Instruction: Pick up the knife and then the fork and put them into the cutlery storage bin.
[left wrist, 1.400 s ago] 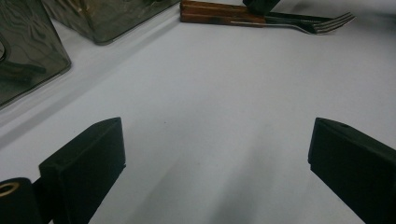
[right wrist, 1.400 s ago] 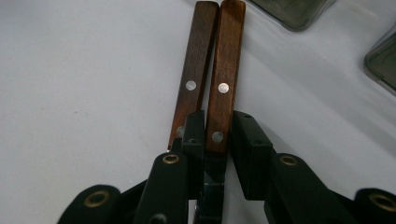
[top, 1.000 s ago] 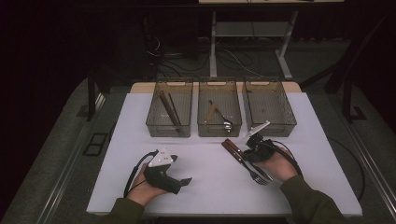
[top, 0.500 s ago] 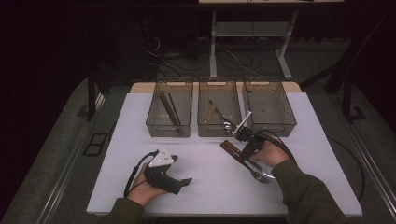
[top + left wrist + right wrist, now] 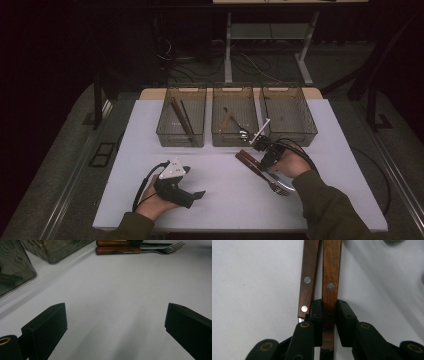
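The right claw (image 5: 327, 315) is gripping one wooden handle (image 5: 331, 277) lying on the white desk (image 5: 220, 190) just beside a second wooden handle (image 5: 309, 277), near the middle bin (image 5: 235, 137), while the left claw (image 5: 116, 325) is resting wide open on the desk, with no legible writing anywhere.

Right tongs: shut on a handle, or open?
Shut on one: the right tongs clamp the right-hand wooden handle; the other handle lies just outside them.
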The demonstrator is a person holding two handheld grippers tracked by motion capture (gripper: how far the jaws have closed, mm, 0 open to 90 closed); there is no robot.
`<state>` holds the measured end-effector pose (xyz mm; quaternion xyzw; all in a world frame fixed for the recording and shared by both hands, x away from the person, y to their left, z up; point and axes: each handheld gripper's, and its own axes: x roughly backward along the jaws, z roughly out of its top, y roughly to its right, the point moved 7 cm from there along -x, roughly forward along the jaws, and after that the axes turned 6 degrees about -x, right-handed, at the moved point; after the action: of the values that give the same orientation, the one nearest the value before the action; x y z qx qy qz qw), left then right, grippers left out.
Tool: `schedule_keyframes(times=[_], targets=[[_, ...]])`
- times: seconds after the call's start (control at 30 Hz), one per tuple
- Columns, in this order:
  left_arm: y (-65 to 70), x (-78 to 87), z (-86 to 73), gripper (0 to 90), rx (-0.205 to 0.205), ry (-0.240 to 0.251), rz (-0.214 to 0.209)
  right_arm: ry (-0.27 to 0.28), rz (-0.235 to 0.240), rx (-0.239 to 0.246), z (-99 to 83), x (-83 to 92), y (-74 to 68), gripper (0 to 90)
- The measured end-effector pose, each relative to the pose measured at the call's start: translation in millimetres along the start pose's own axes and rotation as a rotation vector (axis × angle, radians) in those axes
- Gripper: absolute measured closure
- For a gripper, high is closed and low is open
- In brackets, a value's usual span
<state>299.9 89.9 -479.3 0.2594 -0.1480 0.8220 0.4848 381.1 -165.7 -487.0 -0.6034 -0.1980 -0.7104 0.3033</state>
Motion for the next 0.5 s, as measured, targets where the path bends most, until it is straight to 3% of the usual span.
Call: schedule_keyframes(times=[0.23,0.5], targets=[[-0.9,1.0,-0.5,2.9,-0.006,-0.006,-0.002,0.086,0.042,-0.019,-5.2,10.9,2.1,77.0],[-0.3,0.8,0.6,2.9,0.004,0.011,-0.006,0.214,0.069,-0.036,-13.5,32.1,14.1,77.0]])
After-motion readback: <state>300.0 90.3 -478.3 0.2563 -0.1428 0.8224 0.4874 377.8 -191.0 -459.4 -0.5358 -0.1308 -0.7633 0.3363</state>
